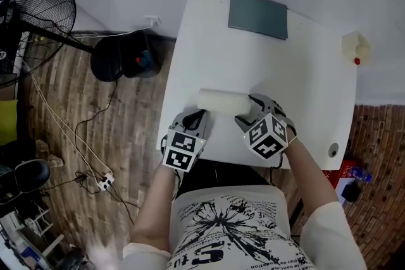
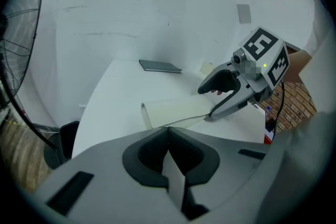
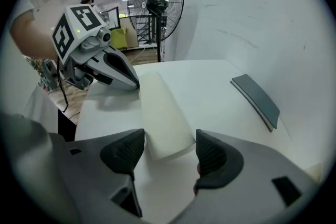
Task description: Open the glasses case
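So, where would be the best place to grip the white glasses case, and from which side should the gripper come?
Probably the right-hand short end of the glasses case, approached from above along its length. The case lies flat as a long, narrow bar, and that end already fits between the open jaws of the right gripper. The left gripper at the other end could steady it.

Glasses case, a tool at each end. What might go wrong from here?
1. Right tool straddles only the end of the case; closing there may clamp it shut or pivot it.
2. Left tool appears to touch just the far end with its tip, so the case might slide on the smooth table.
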Action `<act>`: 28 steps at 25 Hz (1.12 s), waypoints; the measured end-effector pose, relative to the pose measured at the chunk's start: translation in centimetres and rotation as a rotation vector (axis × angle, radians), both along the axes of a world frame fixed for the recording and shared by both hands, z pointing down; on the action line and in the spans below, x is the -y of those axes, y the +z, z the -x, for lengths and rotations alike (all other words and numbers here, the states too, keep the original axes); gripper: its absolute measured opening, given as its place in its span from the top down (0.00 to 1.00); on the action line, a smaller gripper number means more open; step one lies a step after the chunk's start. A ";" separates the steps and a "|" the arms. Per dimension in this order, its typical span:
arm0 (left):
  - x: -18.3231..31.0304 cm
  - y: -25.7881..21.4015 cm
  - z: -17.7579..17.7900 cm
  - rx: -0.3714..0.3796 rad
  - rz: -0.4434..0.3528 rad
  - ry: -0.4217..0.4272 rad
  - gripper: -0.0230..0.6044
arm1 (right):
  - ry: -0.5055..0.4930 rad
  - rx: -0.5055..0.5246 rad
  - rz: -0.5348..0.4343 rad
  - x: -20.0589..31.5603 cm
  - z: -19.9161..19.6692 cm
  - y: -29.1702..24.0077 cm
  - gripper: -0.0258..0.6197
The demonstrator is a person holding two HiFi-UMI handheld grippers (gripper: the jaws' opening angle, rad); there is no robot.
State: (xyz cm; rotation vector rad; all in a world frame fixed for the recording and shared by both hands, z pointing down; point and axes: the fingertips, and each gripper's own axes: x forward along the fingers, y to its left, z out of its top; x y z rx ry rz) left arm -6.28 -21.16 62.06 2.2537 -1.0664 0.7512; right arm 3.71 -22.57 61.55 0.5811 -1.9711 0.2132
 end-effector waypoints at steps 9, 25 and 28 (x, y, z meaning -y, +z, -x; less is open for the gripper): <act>-0.1 0.5 0.0 0.035 -0.053 0.038 0.94 | 0.010 0.023 0.013 0.2 0.2 -0.9 0.51; 0.2 0.0 0.1 -0.004 0.007 0.033 0.94 | 0.168 0.150 -0.049 4.4 -0.6 -3.9 0.81; 0.2 0.1 0.1 -0.016 0.023 0.035 0.94 | 0.191 0.143 -0.071 5.7 -0.9 -3.6 0.81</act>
